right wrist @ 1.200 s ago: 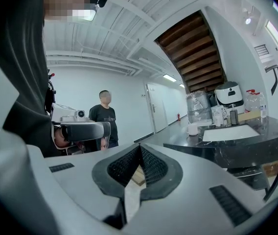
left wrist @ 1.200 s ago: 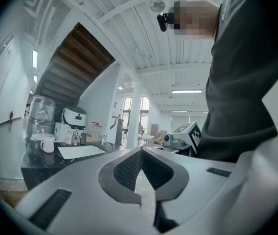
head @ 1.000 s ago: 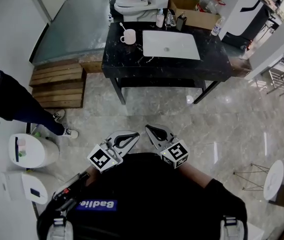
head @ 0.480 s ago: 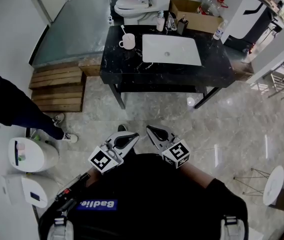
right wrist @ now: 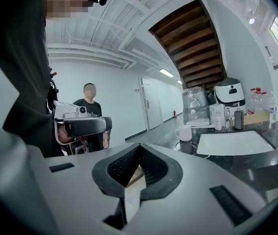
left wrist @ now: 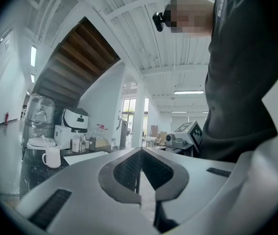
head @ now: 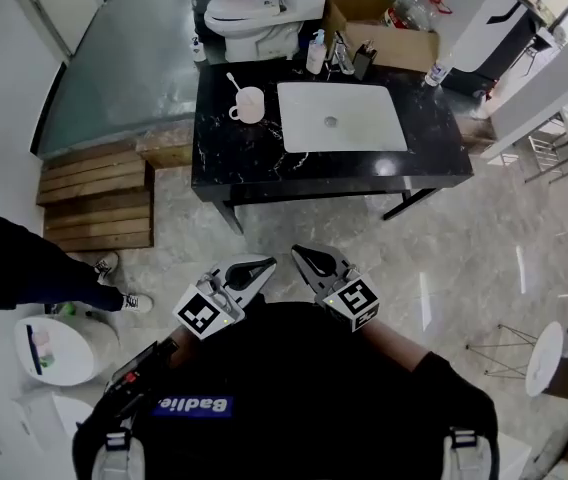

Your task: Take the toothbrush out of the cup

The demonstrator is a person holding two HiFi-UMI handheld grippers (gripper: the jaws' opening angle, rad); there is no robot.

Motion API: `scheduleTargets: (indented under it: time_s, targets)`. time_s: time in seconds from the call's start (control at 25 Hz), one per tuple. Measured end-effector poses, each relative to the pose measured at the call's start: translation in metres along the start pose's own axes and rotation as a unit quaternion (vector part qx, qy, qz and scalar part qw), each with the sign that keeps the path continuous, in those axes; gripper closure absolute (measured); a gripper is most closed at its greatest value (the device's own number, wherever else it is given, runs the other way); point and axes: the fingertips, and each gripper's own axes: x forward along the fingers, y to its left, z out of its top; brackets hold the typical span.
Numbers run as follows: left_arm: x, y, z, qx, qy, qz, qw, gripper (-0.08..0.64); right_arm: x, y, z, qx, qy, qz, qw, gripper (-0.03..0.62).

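A white cup (head: pixel 250 104) with a toothbrush (head: pixel 234 81) standing in it sits on the left part of a black marble vanity top (head: pixel 234 153), beside the white sink (head: pixel 341 116). Both grippers are held close to my body, well short of the vanity and over the floor. The left gripper (head: pixel 269 264) is shut with nothing in it, and the right gripper (head: pixel 298 255) is shut and empty too. In the left gripper view the cup (left wrist: pixel 52 157) stands far off at the left, beyond the left gripper (left wrist: pixel 140 151). The right gripper view has the cup (right wrist: pixel 183 132) far beyond the right gripper (right wrist: pixel 139 146).
Bottles (head: pixel 319 50) line the vanity's back edge, with a toilet (head: pixel 254 10) and a cardboard box (head: pixel 384 30) behind. Wooden steps (head: pixel 99 193) lie left of the vanity. A person's legs (head: pixel 34 273) and a white bin (head: pixel 52 348) are at the left. A person (right wrist: pixel 91 112) stands in the right gripper view.
The vanity has come lower and closer in the head view as I moved toward it. Both grippers stay shut in the same place by my body. The person at the left has slid toward the frame's edge.
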Motion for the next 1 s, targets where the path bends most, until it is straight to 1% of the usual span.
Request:
scheduleTargets:
  time_s: [0.12, 0.28, 0.4, 0.52, 0.64, 0.76, 1.0]
  targets:
    - [0.001, 0.039, 0.000, -0.012, 0.006, -0.013, 0.9998, 0.551, 0.035, -0.015, 0.010, 0.006, 0.005, -0.011, 1.000, 0.581]
    - [0.001, 0.081, 0.008, -0.025, 0.000, -0.027, 0.9993, 0.551, 0.072, -0.030, 0.028, 0.014, 0.002, -0.027, 1.000, 0.581]
    - [0.002, 0.106, 0.012, -0.020, 0.002, -0.039, 0.9990, 0.551, 0.091, -0.039, 0.040, 0.018, -0.002, -0.036, 0.999, 0.581]
    - [0.004, 0.122, 0.016, -0.015, 0.002, -0.044, 0.9989, 0.551, 0.103, -0.047, 0.047, 0.017, -0.001, -0.036, 0.999, 0.581]
    - [0.010, 0.134, 0.014, -0.029, 0.006, -0.033, 0.9990, 0.551, 0.111, -0.059, 0.053, 0.015, -0.001, -0.032, 0.999, 0.581]
    - [0.019, 0.146, 0.013, -0.043, 0.007, -0.014, 0.9990, 0.551, 0.120, -0.069, 0.057, 0.010, 0.000, -0.016, 1.000, 0.581]
    - [0.032, 0.165, 0.021, -0.038, 0.003, 0.023, 0.9990, 0.551, 0.129, -0.088, 0.073, -0.006, -0.005, 0.016, 1.000, 0.581]
